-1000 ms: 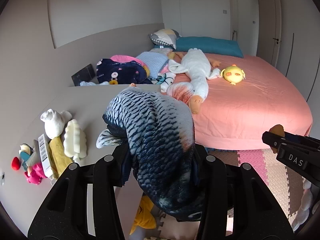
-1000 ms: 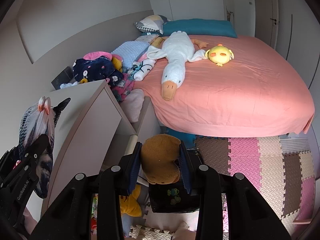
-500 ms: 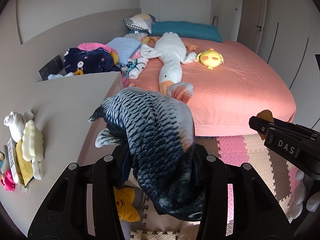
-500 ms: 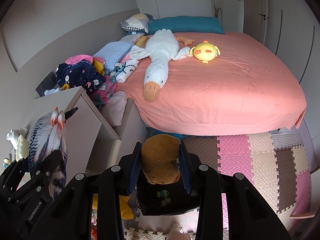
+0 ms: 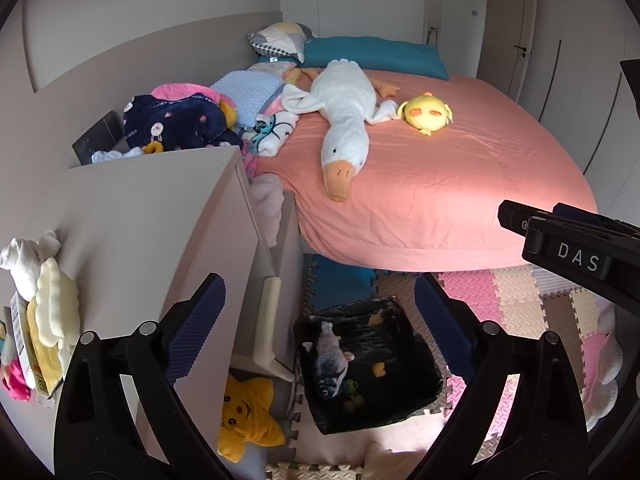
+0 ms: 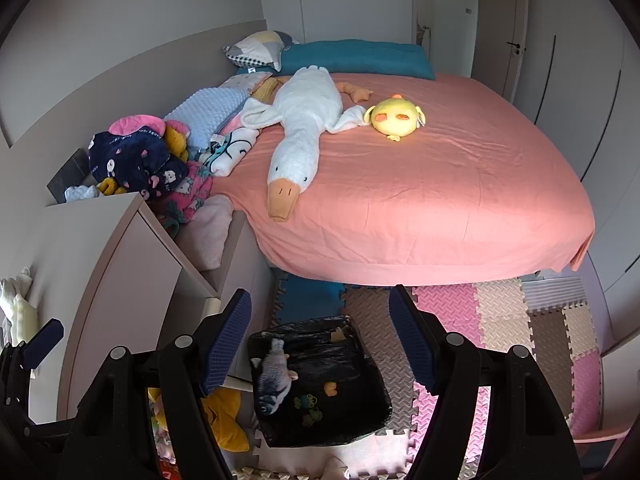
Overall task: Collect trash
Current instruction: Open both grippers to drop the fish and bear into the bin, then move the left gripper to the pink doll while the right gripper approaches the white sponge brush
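Right below both grippers sits the black-lined bin (image 5: 368, 364), the landmark for everything else, and it already holds part of the job: a grey fish plush (image 5: 330, 362) lies inside along its left wall, with a small orange piece and a small green frog-like toy beside it on the liner. The left gripper (image 5: 316, 328) hangs directly over the bin, its jaws opening and spread wide, with nothing between them and the blue pads touching nothing. The right gripper (image 6: 320, 336) is also above the bin, its jaws opening too though less far apart, and it likewise carries nothing. So, as a judgement, this round of dropping looks finished and both tools are free for the next pick. What is left seems plentiful: a yellow star plush (image 5: 244, 416) lies on the foam mat just left of the bin, soft toys (image 5: 44, 292) are heaped on the white cabinet (image 5: 132, 216) further left of it, and beyond the bin the pink bed (image 5: 440, 184) carries a white goose plush (image 5: 344, 120) and a round yellow chick plush (image 5: 426, 114). Whether all of these count as trash I cannot tell.
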